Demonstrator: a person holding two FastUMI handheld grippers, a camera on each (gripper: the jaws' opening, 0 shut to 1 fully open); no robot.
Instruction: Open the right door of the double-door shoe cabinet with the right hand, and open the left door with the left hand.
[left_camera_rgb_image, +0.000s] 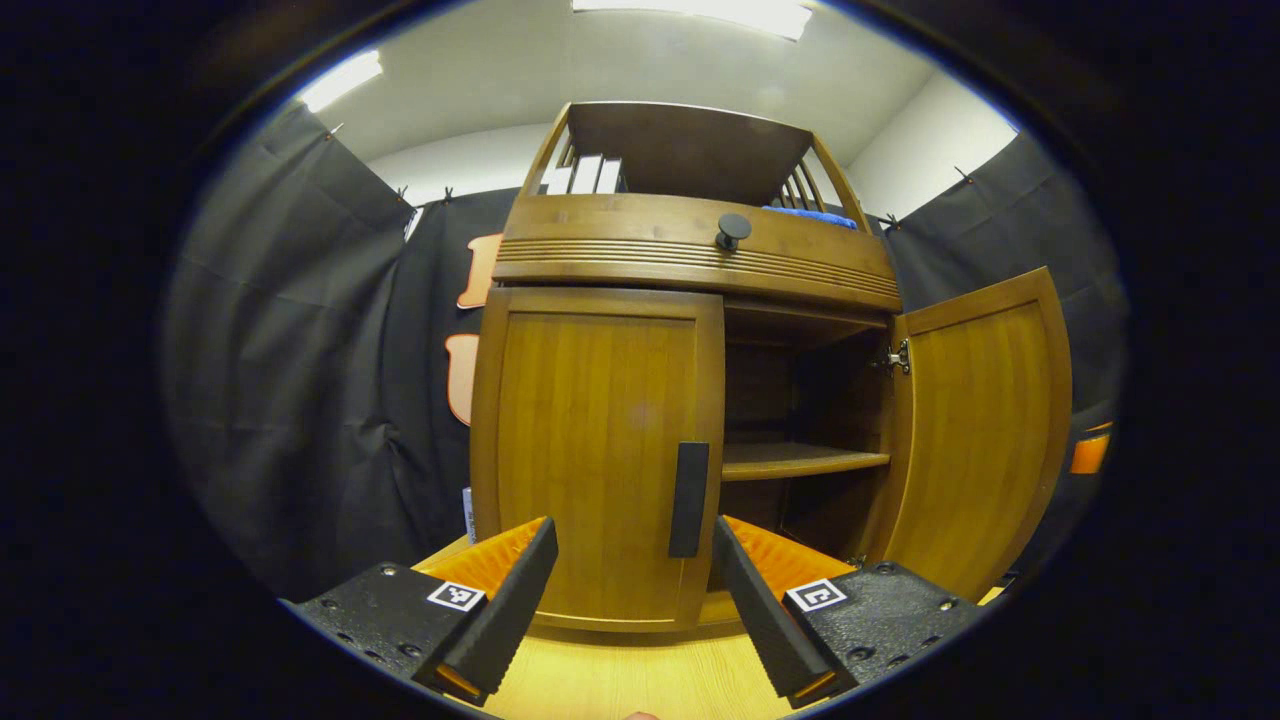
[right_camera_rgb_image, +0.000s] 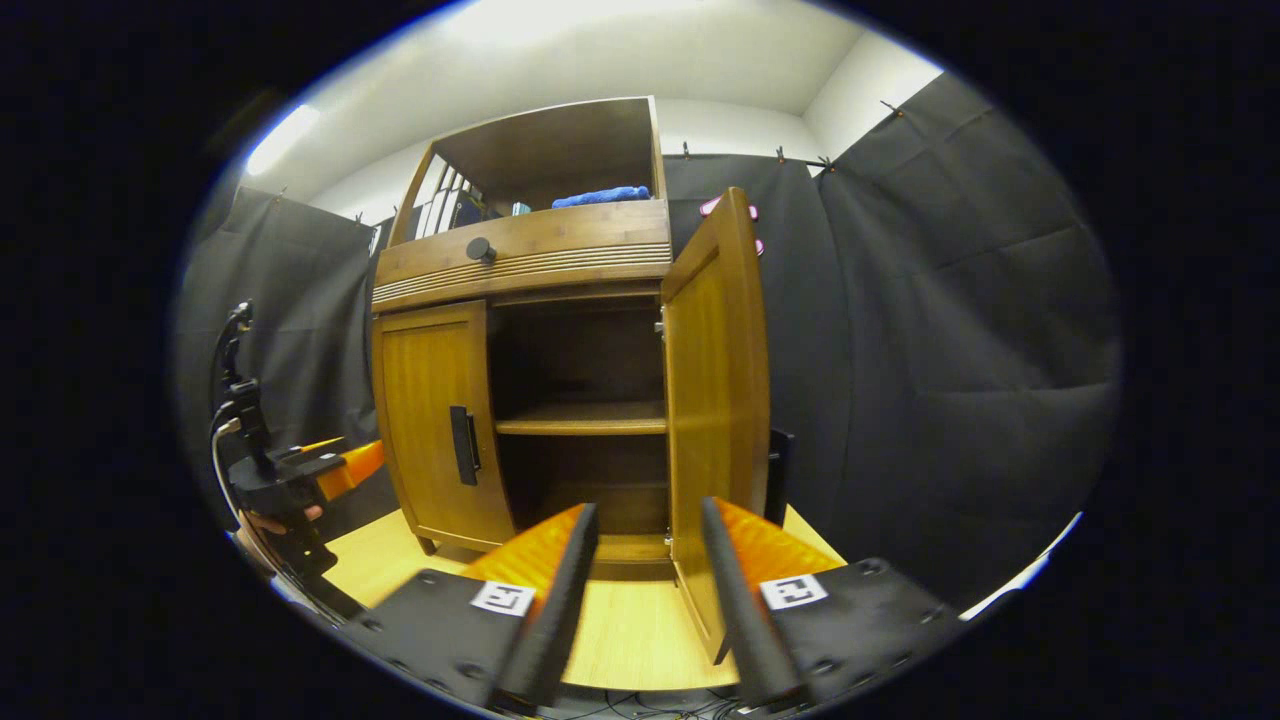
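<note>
Black cloth is hanging all around the booth, and a wooden table (left_camera_rgb_image: 620, 680) is carrying the cabinet (left_camera_rgb_image: 690, 250).

From the left gripper (left_camera_rgb_image: 633, 585) outward: its jaws are standing apart and holding nothing. Between them, a little farther on, the dark handle (left_camera_rgb_image: 688, 498) of the left door (left_camera_rgb_image: 595, 455) is showing, near but not yet touched. This door is sitting shut, flat against the cabinet front.

From the right gripper (right_camera_rgb_image: 648, 575) outward: its jaws are also standing apart and empty. Just beyond them the right door (right_camera_rgb_image: 712, 400) is standing wide open, its edge turned toward the camera. Behind it the dark inside with one shelf (right_camera_rgb_image: 582, 418) is showing. The left gripper (right_camera_rgb_image: 300, 470) is also appearing far to the side in the right gripper view, with a hand under it.

So I judge the right half of the task is done, and the left door is remaining.

The door is looking like stiff, solid wood, so it will not bend, and it should swing on hinges at its outer edge. The smooth panel is giving nothing to pinch. The upright handle near the inner edge is the only good place: the jaws should be closing across its narrow width and then pulling in an arc, not straight. The handle may be slippery, so a firm grip is needed.
</note>
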